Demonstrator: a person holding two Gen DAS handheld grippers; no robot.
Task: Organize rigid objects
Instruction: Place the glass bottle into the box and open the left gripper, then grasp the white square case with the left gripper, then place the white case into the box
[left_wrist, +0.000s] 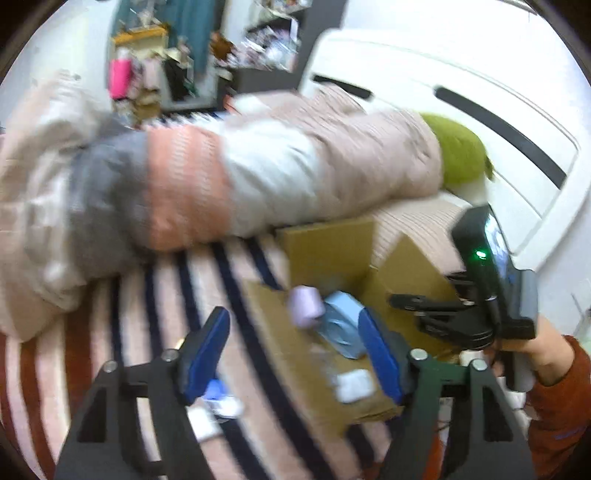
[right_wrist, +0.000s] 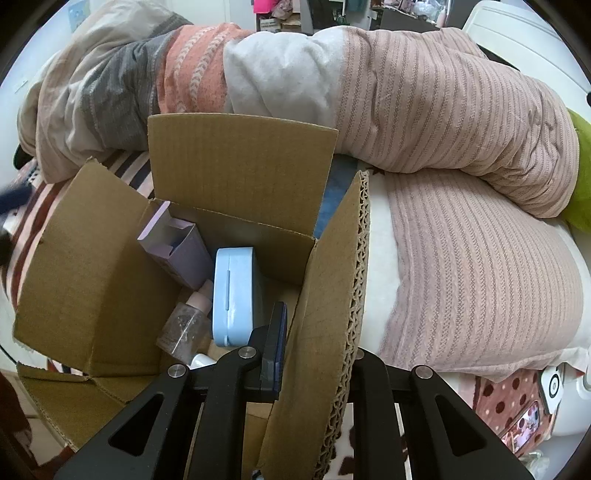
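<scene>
An open cardboard box (right_wrist: 92, 266) sits on a striped bed cover. Inside it lie a light blue case (right_wrist: 232, 295), a lilac carton (right_wrist: 177, 251) and a small clear bottle with a pink cap (right_wrist: 184, 325). My right gripper (right_wrist: 314, 354) is shut on the box's right flap (right_wrist: 332, 295), one finger on each side. My left gripper (left_wrist: 295, 347) is open and empty, above the box's near edge; the box (left_wrist: 325, 251), blue case (left_wrist: 340, 325) and lilac carton (left_wrist: 306, 306) show blurred between its fingers. The right gripper's body (left_wrist: 484, 280) shows at the right.
A rolled heap of blankets (right_wrist: 332, 81) lies right behind the box. A green cushion (left_wrist: 461, 151) is at the far right by a white headboard (left_wrist: 443, 74). Small white and blue items (left_wrist: 218, 402) lie on the striped cover by the left finger.
</scene>
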